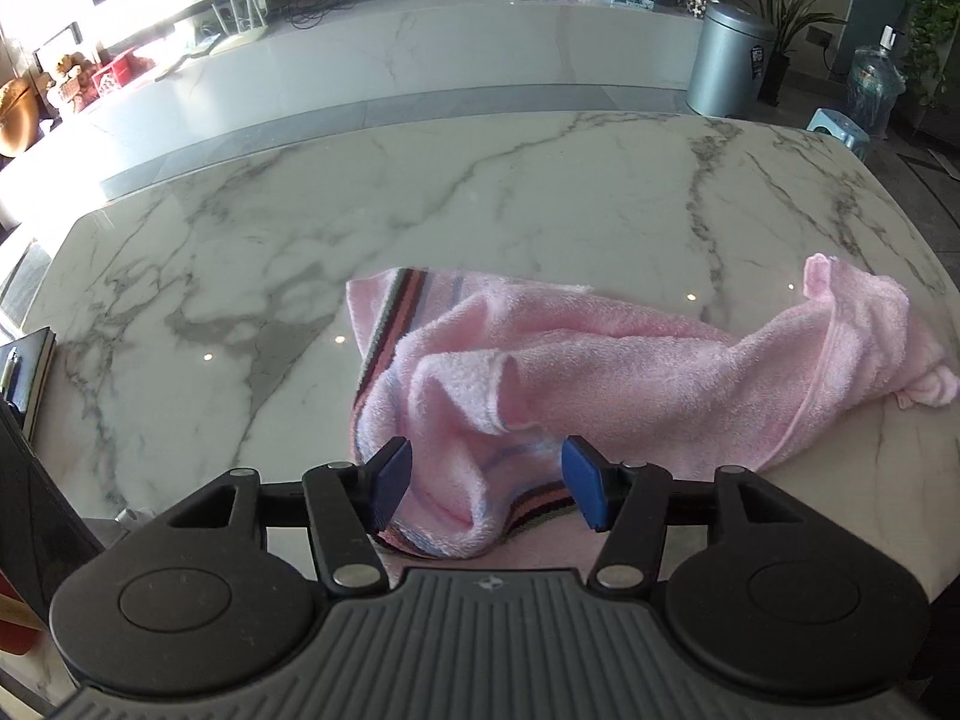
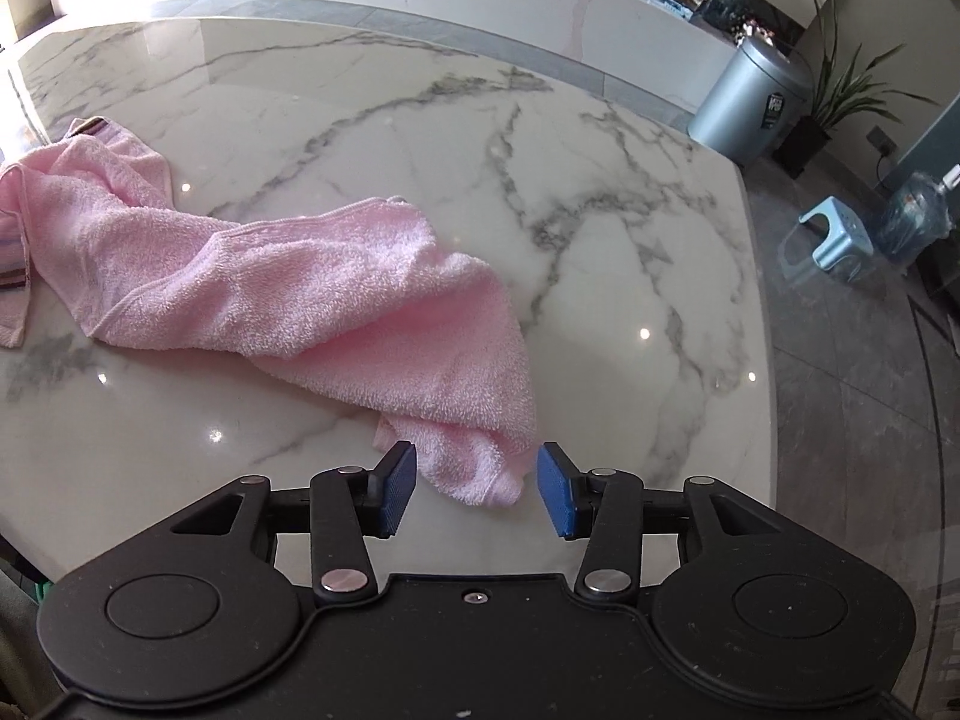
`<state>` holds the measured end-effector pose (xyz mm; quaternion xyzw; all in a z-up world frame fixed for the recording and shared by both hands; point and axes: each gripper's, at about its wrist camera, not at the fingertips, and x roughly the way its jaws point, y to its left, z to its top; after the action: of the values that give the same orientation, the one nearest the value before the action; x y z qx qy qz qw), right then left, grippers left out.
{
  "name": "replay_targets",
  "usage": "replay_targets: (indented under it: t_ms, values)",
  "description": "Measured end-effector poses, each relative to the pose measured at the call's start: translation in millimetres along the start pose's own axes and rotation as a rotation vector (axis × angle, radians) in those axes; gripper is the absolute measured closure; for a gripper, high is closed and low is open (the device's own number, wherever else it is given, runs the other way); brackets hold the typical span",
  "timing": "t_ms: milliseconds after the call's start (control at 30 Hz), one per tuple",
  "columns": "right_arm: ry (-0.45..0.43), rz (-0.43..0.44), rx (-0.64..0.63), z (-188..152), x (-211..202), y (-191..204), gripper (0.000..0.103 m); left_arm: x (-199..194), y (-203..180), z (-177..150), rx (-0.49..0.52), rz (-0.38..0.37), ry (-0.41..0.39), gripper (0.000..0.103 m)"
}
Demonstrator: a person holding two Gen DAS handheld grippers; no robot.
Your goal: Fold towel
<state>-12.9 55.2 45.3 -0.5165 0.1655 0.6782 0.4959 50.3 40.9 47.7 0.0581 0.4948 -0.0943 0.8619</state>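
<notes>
A pink towel (image 1: 600, 360) with striped ends lies crumpled in a long bunch across the white marble table (image 1: 240, 240). My left gripper (image 1: 487, 483) is open, its blue pads on either side of the towel's striped near-left end. In the right wrist view the towel (image 2: 288, 282) runs from the far left to the near middle. My right gripper (image 2: 476, 489) is open, its pads on either side of the towel's plain pink near corner. Neither gripper holds the cloth.
A dark book (image 1: 27, 372) lies at the table's left edge. Beyond the table are a marble counter (image 1: 420, 54), a grey bin (image 2: 744, 102), potted plants (image 2: 840, 96), a blue stool (image 2: 828, 240) and a water jug (image 2: 918, 216). The table's right edge (image 2: 762, 300) drops to the floor.
</notes>
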Motion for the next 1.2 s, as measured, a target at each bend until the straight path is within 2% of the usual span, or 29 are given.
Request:
replay_targets:
  t_ms: [167, 367, 567, 800, 1033, 1200]
  values:
    - [0.002, 0.022, 0.009, 14, -2, -1, 0.058, 27, -19, -9, 0.008, -0.016, 0.069, 0.049]
    - [-0.008, 0.024, -0.02, 31, -4, 2, 0.056, 54, -23, -13, -0.017, 0.016, 0.11, 0.053]
    - [-0.005, 0.062, -0.022, 51, 4, 3, 0.056, 67, -19, -15, -0.018, -0.002, 0.142, 0.072]
    - [0.013, 0.067, 0.001, 85, 27, 3, 0.056, 68, -17, -13, 0.057, -0.004, 0.141, 0.093]
    - [0.039, 0.088, 0.04, 126, 55, 8, 0.056, 70, -16, -6, 0.136, -0.043, 0.179, 0.095]
    - [0.105, 0.062, -0.01, 152, 88, 19, 0.056, 69, -7, -7, 0.117, -0.089, 0.185, 0.096]
